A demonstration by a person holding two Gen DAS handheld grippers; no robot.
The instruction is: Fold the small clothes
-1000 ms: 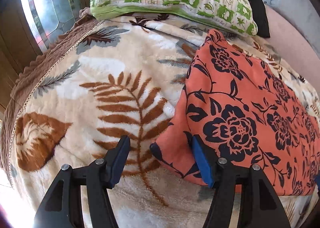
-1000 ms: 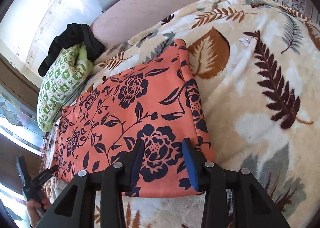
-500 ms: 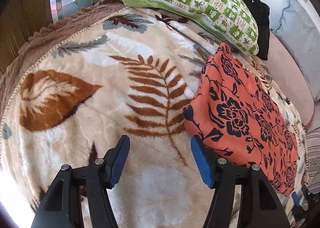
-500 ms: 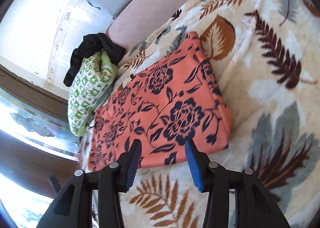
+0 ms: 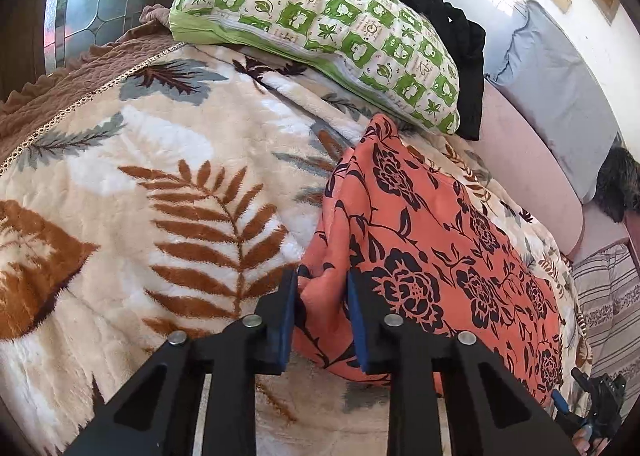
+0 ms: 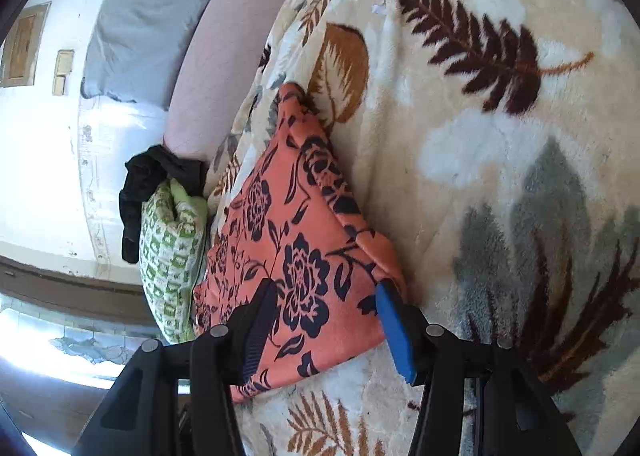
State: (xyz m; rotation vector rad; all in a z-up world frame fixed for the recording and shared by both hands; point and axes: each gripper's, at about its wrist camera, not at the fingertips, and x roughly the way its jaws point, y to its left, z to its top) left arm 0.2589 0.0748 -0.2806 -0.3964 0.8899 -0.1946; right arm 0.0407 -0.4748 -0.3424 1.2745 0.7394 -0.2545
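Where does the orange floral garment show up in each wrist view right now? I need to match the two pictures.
Left wrist view: the orange floral garment fills centre to lower right; its near corner sits between the left gripper pads.
Right wrist view: the garment runs from centre to bottom, its near edge between the right gripper fingers, which stand apart.
Shared landmark: the green checked pillow, beyond the garment's far end.

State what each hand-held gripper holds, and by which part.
The left hand-held gripper has just closed on the orange floral cloth at its near corner. The right hand-held gripper straddles another corner, open, holding nothing.
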